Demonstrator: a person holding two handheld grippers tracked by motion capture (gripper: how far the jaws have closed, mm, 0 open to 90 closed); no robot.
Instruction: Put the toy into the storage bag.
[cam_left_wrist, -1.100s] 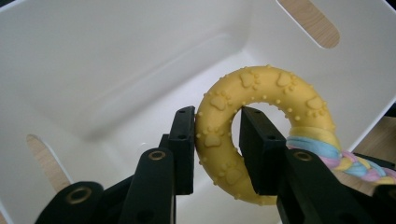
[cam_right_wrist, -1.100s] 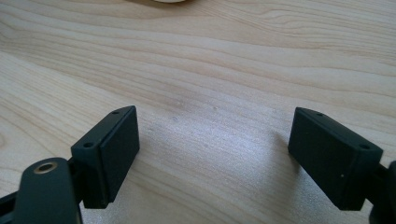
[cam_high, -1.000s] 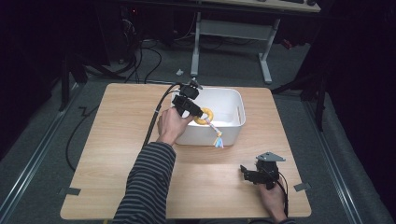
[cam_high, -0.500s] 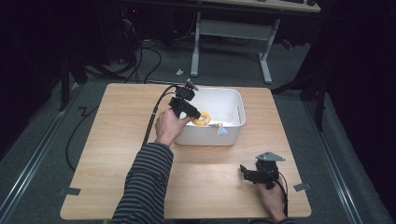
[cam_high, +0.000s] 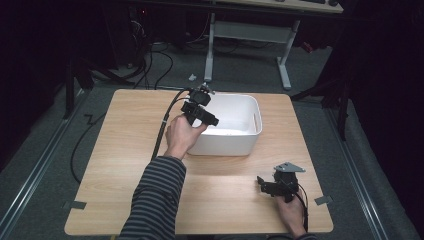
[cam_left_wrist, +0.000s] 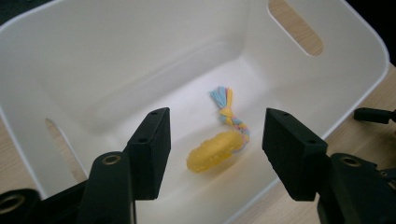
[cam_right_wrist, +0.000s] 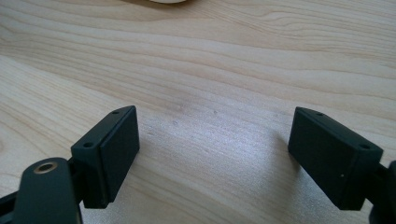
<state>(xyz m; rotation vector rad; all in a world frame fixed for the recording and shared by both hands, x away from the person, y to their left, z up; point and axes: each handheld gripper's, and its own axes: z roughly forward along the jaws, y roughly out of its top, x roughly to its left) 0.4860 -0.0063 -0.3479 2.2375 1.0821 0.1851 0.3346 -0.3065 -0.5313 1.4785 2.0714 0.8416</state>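
The table (cam_high: 125, 165), a pale wood top, fills the middle of the high view. A white bin (cam_high: 245, 117) stands on it just above the frame's centre, with slot handles in its end walls. From the bottom of that view a striped sleeve (cam_high: 155, 200) reaches up to the bin's left corner.

The left gripper (cam_high: 212, 121) hangs over the bin's left rim, pointing into it. In the left gripper view its black jaws stand apart above the bin's floor; they have just been opening, and nothing is pressed between them. The toy (cam_left_wrist: 219, 147), a yellow knobbly piece with a short braid of blue, yellow and pink cord at its upper end, lies loose on the bin's white floor, in the middle of that view, below and between the jaws and touching neither.

The right gripper (cam_high: 260, 184) rests at the lower right of the high view, near the table's front edge and well apart from the bin. In the right gripper view its jaws are spread wide over bare wood, holding nothing.
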